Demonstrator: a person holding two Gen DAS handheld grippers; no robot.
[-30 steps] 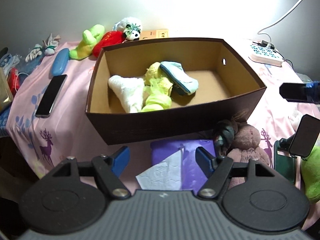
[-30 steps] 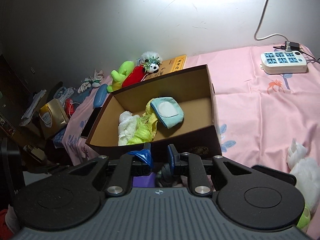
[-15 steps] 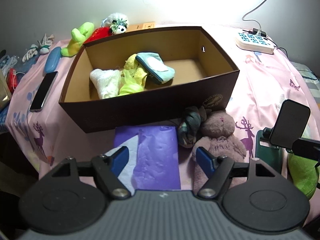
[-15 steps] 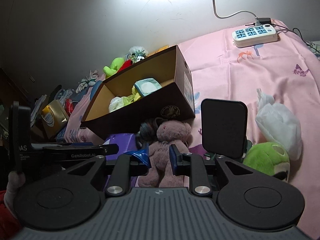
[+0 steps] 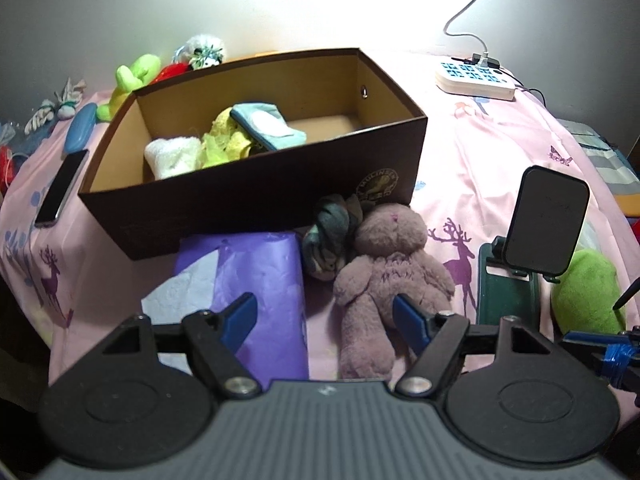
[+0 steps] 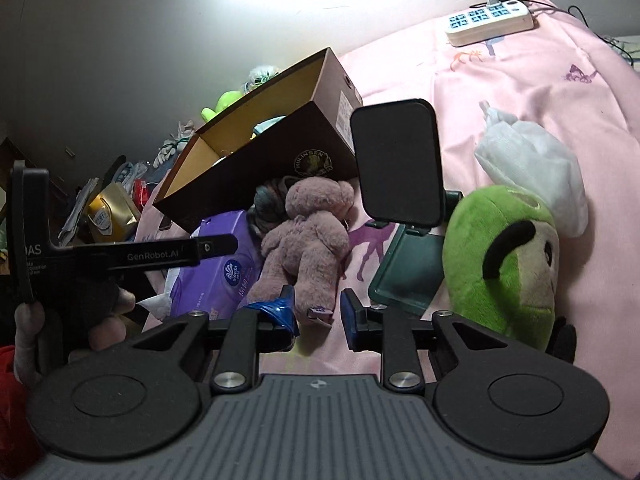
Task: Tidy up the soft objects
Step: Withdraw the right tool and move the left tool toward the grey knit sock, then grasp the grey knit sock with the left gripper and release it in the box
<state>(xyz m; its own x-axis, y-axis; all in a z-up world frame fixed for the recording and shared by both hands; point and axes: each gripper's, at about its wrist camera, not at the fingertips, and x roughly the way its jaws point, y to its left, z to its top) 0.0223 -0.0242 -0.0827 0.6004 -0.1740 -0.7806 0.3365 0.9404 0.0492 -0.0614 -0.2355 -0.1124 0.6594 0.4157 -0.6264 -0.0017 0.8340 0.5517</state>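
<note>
Both claws released: left claw (image 5: 324,316) wide, right claw (image 6: 318,314) just been opening, near mauve plush bear (image 6: 308,240) foot, nothing gripped.

This is a home bedroom. A pink sheet (image 5: 472,152) printed with deer and butterflies covers a soft surface against a plain wall. Plush toys (image 6: 504,260) lie on it beside a brown cardboard box (image 5: 248,200), a phone (image 5: 60,188), a purple tissue pack (image 5: 256,280) and a white power strip (image 5: 476,80) with its cable. Household clutter piles up at the left edge (image 6: 104,208).
</note>
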